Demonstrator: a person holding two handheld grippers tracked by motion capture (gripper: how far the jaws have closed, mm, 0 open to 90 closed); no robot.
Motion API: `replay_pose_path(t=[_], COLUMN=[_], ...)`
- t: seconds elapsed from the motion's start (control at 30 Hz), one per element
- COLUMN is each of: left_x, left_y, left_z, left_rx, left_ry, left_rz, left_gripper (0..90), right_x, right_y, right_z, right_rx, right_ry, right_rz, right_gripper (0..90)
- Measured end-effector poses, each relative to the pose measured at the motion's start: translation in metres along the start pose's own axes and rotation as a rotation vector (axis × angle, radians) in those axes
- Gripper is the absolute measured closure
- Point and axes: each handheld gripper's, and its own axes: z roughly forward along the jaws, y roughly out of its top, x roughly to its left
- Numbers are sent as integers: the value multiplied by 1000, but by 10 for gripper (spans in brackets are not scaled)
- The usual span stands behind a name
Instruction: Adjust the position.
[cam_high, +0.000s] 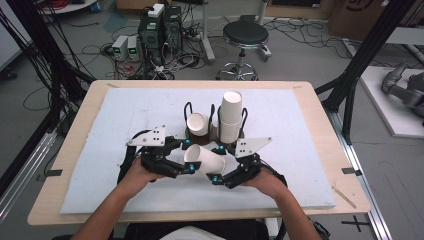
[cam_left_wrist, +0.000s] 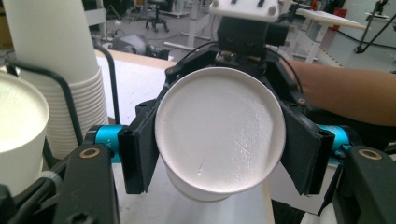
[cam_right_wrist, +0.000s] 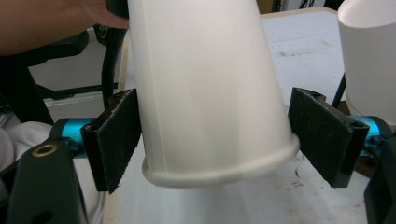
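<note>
A white paper cup (cam_high: 206, 160) lies on its side above the white board, held between both grippers. My left gripper (cam_high: 189, 156) comes in from the left. In the left gripper view its pads (cam_left_wrist: 140, 154) press on both sides of the cup (cam_left_wrist: 219, 135), whose flat round end faces the camera, so the left gripper (cam_left_wrist: 219, 154) is shut on it. My right gripper (cam_high: 218, 164) reaches in from the right. In the right gripper view the cup (cam_right_wrist: 205, 93) has its rolled rim between that gripper's (cam_right_wrist: 217, 140) spread pads. A narrow gap shows beside the right pad (cam_right_wrist: 322, 135).
A black wire cup holder (cam_high: 188, 112) stands just behind the grippers. It holds a tall stack of cups (cam_high: 230, 117) and a single cup (cam_high: 197, 123). The white board (cam_high: 115, 150) covers most of the wooden table (cam_high: 320, 105). A stool, computers and cables are on the floor beyond.
</note>
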Motion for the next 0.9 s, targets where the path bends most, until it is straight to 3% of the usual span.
replay_pose_path(t=[0.07, 0.17, 0.33, 0.47, 0.53, 0.57, 0.7, 0.9], left_x=[-2, -3, -2, -3, -3, -3, -3, -3], left_y=[1, 1, 0, 2, 3, 3, 1, -3], left_z=[1, 2, 2, 2, 1, 0, 3, 8], left_rx=[-4, -1, 7, 6, 9, 10, 23, 53], left_ry=[-12, -20, -7, 2, 12, 13, 4, -24], left_rz=[8, 9, 6, 16, 19, 18, 14, -9], left_gripper=[357, 359, 344, 322, 314, 313, 308, 339], right_x=[0, 2, 0, 0, -2, 0, 0, -1], right_y=[0, 1, 1, 2, 1, 1, 0, 2], right_z=[0, 1, -3, -5, -5, -5, -3, -6], right_rx=[-1, 6, 24, 33, 42, 86, 114, 107], right_ry=[7, 26, 28, 28, 28, 33, 43, 41], right_rz=[-3, -47, -78, -57, -79, -75, -86, -90], right_gripper=[189, 217, 271, 270, 269, 268, 268, 269])
